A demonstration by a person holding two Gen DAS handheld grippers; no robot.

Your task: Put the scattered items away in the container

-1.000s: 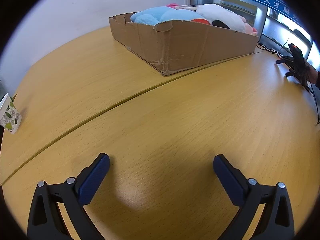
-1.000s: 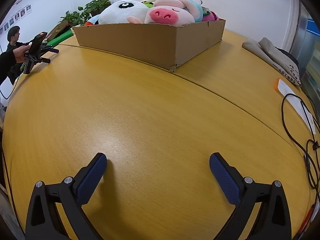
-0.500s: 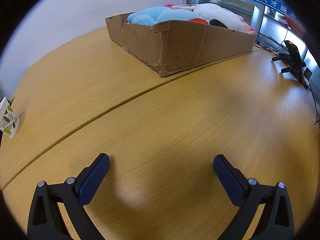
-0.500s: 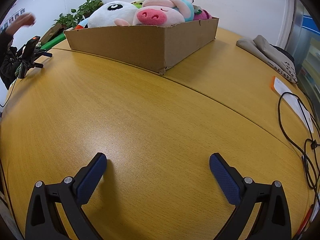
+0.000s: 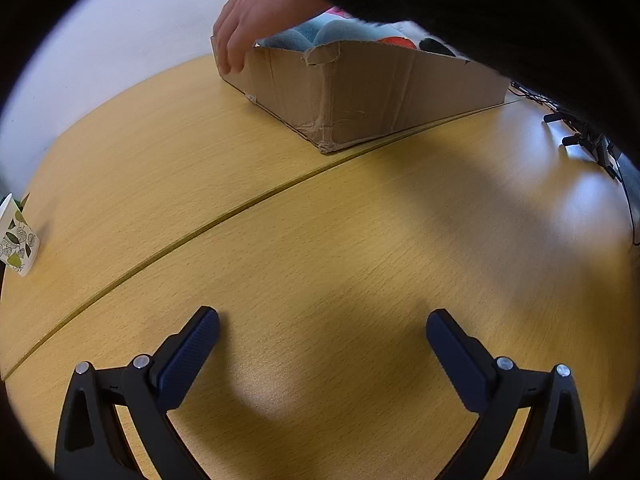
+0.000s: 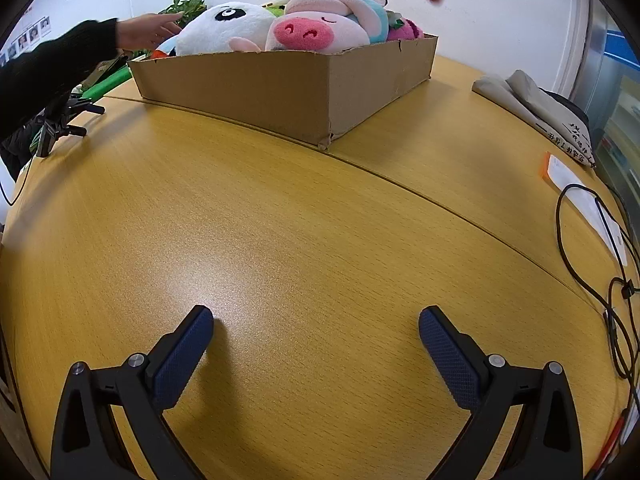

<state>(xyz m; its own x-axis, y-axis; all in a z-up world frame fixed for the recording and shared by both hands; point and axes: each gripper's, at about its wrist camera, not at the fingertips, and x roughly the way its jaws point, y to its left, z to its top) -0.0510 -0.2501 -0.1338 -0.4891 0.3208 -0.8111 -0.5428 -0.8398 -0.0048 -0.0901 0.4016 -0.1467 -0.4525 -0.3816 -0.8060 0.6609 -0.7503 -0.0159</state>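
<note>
A brown cardboard box (image 5: 372,96) stands at the far side of the wooden table (image 5: 360,240). It also shows in the right wrist view (image 6: 260,92), filled with plush toys: a white panda (image 6: 224,32), a pink pig (image 6: 316,34) and a blue toy (image 5: 320,34). My left gripper (image 5: 322,328) is open and empty, low over the table, well short of the box. My right gripper (image 6: 316,324) is open and empty too, over bare wood. A person's hand (image 5: 244,24) in a black sleeve rests on the box's far left corner.
A leaf-patterned paper cup (image 5: 16,236) stands at the left edge. A small black tripod stand (image 6: 56,124) is at the left, black cables (image 6: 600,264) and paper slips at the right, a folded grey cloth (image 6: 536,108) behind them. A second arm (image 6: 60,64) reaches toward the box.
A person's arm in a black sleeve has come in over the box and laid a hand on its corner. Both grippers have stayed open and nearly still.
</note>
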